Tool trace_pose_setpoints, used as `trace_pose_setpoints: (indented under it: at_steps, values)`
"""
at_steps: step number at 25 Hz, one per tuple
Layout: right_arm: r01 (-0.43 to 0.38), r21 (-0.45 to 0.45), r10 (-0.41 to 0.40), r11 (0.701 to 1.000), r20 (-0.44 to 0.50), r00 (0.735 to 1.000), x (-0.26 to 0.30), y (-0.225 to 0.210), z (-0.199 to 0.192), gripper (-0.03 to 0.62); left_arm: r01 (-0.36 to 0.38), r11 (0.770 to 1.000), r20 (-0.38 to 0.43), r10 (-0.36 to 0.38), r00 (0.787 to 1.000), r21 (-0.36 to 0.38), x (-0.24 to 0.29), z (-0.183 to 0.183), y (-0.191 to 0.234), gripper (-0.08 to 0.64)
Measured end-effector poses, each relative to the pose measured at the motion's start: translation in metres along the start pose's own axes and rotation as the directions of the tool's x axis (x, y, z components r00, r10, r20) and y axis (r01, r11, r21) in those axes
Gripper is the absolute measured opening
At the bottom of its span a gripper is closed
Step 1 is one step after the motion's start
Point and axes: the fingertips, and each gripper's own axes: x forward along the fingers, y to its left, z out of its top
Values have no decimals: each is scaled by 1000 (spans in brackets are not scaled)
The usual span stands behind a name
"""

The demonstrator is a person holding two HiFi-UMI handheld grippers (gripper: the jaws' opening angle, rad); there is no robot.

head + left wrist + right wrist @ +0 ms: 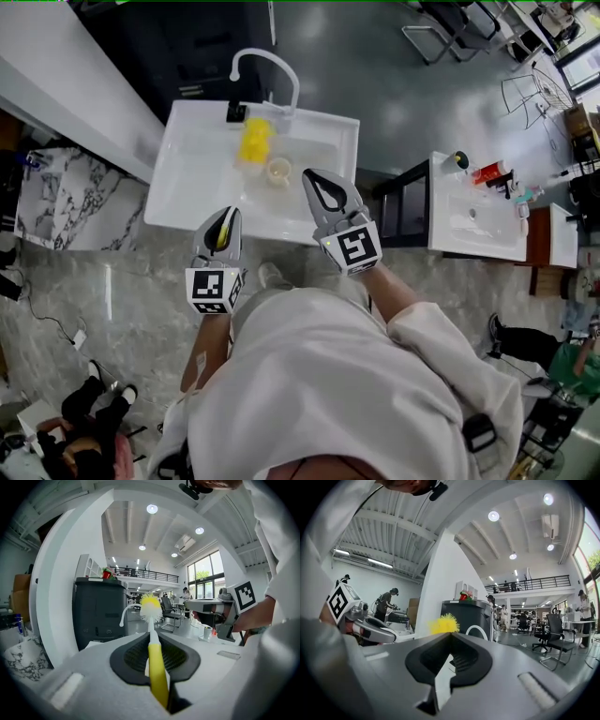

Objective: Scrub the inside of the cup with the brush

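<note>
My left gripper (227, 214) is clenched on the yellow handle of the brush (157, 667), whose white stem and yellow-topped bristles stick out ahead of the jaws. My right gripper (311, 176) is closed tight with nothing between its jaws. The cup (278, 172) stands in the white sink (187, 178), just left of my right gripper's tips and ahead of my left gripper.

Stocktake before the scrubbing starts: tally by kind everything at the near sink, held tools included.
Brush: 1, held in the left gripper
Cup: 1, in the sink
Yellow item beside the cup, kind unclear: 1
Faucet: 1
Total: 4
</note>
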Motion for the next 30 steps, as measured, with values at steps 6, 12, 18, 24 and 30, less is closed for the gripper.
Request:
trace_pose_setpoints:
  at_steps: [6, 12, 18, 24, 30]
  values:
    - [4, 29, -3, 1000, -38, 999, 18, -11, -17, 2, 7, 1000, 9, -7, 1000, 10, 23, 8, 15, 41]
    - [-21, 45, 23, 999, -34, 999, 32, -29, -24, 2, -17, 999, 10, 17, 1000, 32, 41, 21, 19, 41]
    - [-45, 55, 47, 997, -32, 998, 45, -42, -28, 11, -41, 998, 7, 41, 999, 39, 58, 29, 25, 41]
    - [-85, 69, 87, 994, -35, 996, 49, -44, -34, 49, -57, 998, 4, 57, 998, 35, 61, 30, 24, 41]
    - [-129, 70, 131, 989, -32, 991, 50, -42, -40, 169, -83, 996, 6, 83, 997, 34, 59, 32, 26, 42]
